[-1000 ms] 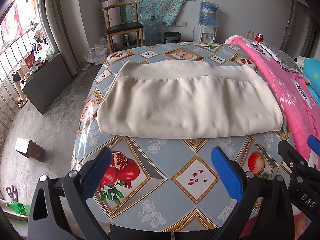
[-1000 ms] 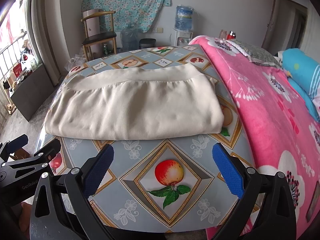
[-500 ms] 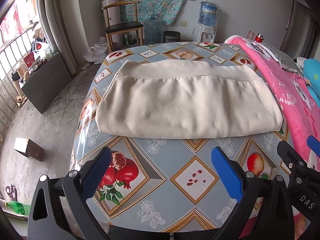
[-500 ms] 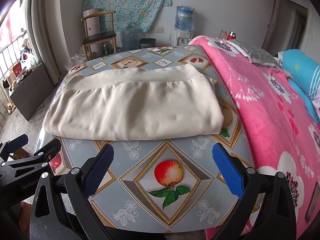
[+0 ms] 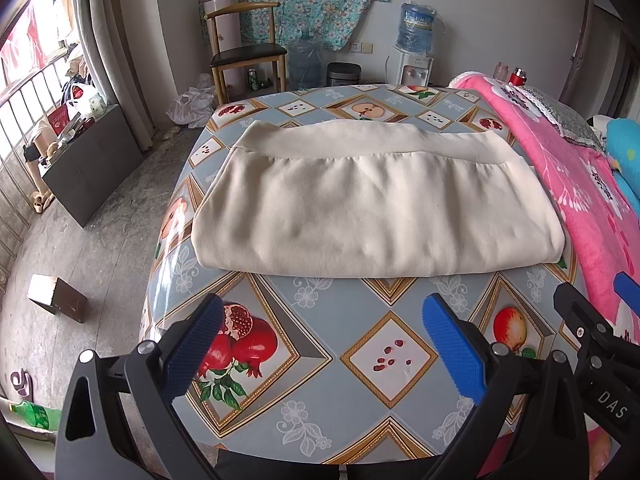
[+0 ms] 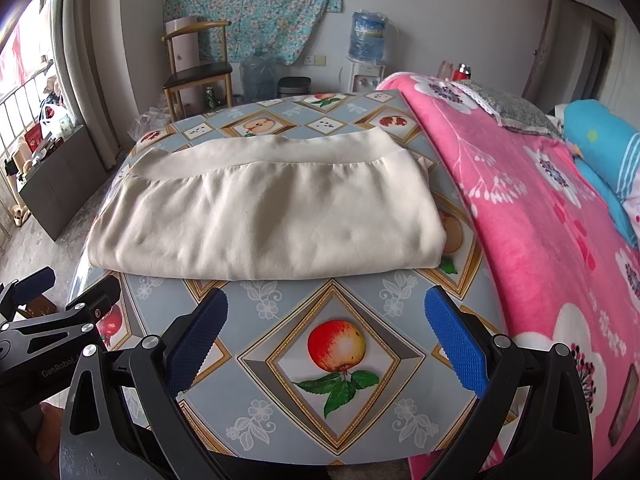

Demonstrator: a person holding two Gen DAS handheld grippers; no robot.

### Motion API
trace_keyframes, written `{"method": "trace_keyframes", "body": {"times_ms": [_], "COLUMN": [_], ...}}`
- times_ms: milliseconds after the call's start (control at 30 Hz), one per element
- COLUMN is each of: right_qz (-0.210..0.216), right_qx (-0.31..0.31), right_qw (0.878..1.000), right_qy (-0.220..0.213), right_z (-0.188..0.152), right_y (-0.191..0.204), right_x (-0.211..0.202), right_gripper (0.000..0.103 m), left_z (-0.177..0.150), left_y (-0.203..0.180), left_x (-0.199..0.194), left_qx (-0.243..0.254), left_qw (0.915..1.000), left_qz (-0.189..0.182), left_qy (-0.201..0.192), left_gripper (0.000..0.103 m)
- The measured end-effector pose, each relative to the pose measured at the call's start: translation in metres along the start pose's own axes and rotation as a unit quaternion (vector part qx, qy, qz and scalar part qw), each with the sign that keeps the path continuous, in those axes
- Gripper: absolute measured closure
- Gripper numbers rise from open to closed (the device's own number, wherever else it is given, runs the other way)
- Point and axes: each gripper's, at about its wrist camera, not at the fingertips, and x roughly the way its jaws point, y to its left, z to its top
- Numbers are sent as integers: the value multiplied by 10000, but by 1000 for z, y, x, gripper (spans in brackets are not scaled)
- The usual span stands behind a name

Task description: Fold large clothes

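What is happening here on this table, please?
A person is folding a large cream garment on a table with a fruit-pattern cloth. The garment lies folded into a flat rectangle, its waistband at the far side. Both tools are open and hold nothing: the left tool and the right tool hover above the near part of the table, apart from the garment.

Cream garment [image 5: 372, 208]: soft matt cloth, faintly rumpled, smoother waistband. Surface [image 5: 320, 360] cover: glossy printed oilcloth, catching window glare at its left edge. Left claw [image 5: 320, 344] and right claw [image 6: 326, 340]: matt black plastic arms, blue ridged pads [image 6: 456, 344], shiny metal rivets. Blanket [image 6: 540, 220]: pink fleecy cloth. Floor [image 5: 100, 240]: rough bare concrete.
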Motion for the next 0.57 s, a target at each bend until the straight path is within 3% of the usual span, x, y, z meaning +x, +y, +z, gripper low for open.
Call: {"method": "trace_keyframes", "body": {"times_ms": [567], "right_qz": [-38], "right_qx": [12], "right_qw": [10000], "right_qy": [14], "right_z": [0], "right_y": [0], "right_x": [0], "right_gripper": [7], "left_z": [0], "left_y": [0], "left_x": [0], "left_qx": [-7], "left_qw": [10000], "left_qz": [-17], "left_qy": [28], "left_gripper": [5]}}
